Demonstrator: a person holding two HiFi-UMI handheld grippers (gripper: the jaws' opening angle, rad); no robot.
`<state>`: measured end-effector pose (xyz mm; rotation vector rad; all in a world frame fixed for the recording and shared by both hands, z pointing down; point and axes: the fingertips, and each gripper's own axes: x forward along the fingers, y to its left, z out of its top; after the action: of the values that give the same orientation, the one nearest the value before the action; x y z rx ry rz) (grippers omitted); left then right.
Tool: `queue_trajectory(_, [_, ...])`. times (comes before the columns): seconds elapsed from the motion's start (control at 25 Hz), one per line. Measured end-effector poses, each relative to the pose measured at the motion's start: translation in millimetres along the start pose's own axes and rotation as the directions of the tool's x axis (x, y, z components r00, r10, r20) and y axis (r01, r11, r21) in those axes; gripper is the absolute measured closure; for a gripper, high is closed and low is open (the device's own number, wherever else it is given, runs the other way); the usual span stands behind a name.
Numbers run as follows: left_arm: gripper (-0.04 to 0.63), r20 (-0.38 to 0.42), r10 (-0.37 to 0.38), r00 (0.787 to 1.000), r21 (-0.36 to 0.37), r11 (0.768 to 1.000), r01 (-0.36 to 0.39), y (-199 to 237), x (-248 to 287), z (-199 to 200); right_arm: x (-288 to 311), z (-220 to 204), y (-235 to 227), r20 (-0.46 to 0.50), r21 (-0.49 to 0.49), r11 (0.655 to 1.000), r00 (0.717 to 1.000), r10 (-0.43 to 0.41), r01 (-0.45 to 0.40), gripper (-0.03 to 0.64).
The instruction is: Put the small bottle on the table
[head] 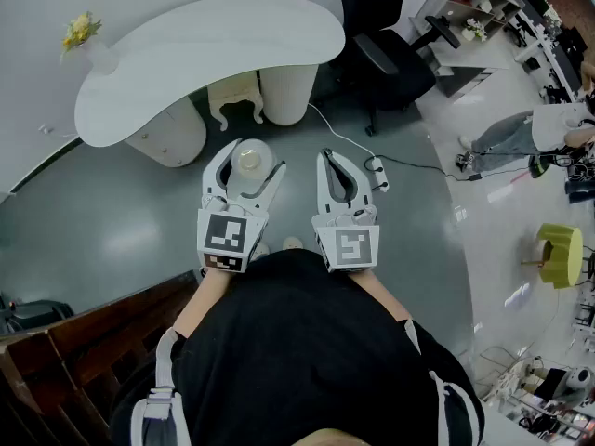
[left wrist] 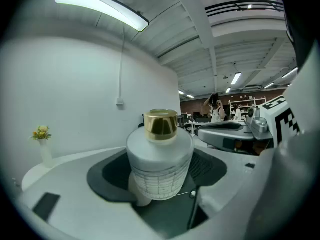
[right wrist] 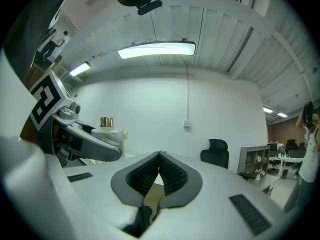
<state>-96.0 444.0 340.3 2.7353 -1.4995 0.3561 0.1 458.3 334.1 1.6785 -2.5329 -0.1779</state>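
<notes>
A small white bottle (head: 248, 162) with a gold cap sits between the jaws of my left gripper (head: 255, 152), held in the air above the grey floor. In the left gripper view the bottle (left wrist: 159, 159) stands upright with the dark pads (left wrist: 107, 176) pressed against its sides. My right gripper (head: 328, 154) is beside it on the right, shut and holding nothing; its ribbed pads (right wrist: 170, 171) meet at the tips. The white curved table (head: 204, 54) lies ahead of both grippers, with a little vase of yellow flowers (head: 82, 31) at its left end.
A black office chair (head: 386, 49) stands behind the table's right end. A white cable and power strip (head: 376, 167) lie on the floor to the right of my right gripper. Dark wooden furniture (head: 74, 342) is at lower left. A person (head: 539, 133) and a yellow-green stool (head: 561, 254) are far right.
</notes>
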Motion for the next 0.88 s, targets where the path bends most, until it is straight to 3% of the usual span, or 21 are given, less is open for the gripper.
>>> queue_trajectory(0.16, [0.262, 0.004, 0.001, 1.0, 0.001, 1.0, -0.001, -5, 9, 3, 4, 7, -14, 0.09, -0.009, 1.0, 0.996, -0.016, 0.017, 0.597])
queue_trajectory(0.88, [0.262, 0.005, 0.05, 0.999, -0.032, 0.998, -0.05, -19, 50, 10, 20, -8, -61, 0.093, 0.056, 0.997, 0.994, 0.053, -0.059, 0.595])
